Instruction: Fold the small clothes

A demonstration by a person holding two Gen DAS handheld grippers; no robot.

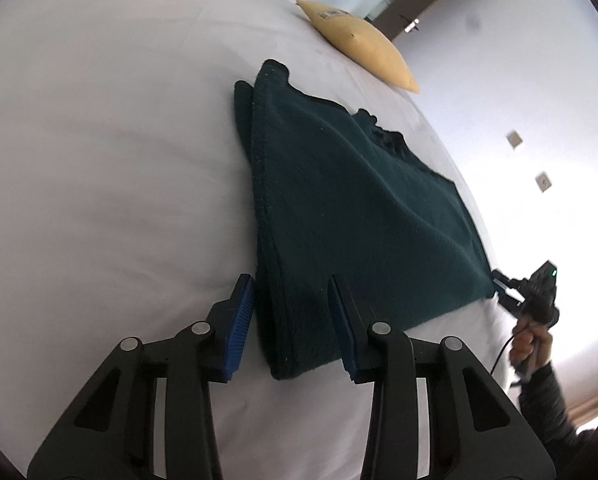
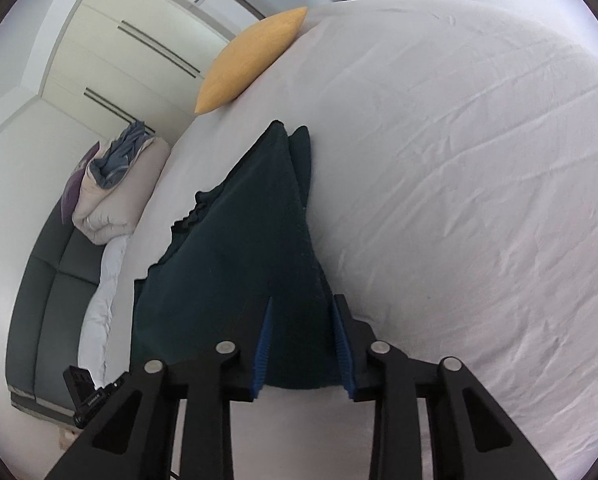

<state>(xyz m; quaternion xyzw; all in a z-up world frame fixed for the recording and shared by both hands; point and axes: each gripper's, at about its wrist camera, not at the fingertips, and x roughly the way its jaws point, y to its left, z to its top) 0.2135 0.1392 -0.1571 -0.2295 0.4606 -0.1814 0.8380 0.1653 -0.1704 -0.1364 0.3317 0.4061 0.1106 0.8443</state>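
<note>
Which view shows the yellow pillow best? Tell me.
The right wrist view. There the yellow pillow shows nearly its whole length, well lit, at the edge of the white bed. The left wrist view shows the same pillow smaller and paler, far behind the dark green garment.

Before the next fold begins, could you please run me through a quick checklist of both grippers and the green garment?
1. Left gripper straddles a corner of the dark green garment: ok.
2. Left gripper closed on the cloth: not ok, the jaws stand open.
3. Right gripper straddles the opposite corner: ok.
4. Right gripper closed on the cloth: not ok, gaps show beside the pads.
5. Garment lies folded on the white bed sheet: ok.
6. Yellow pillow apart from the garment: ok.
</note>
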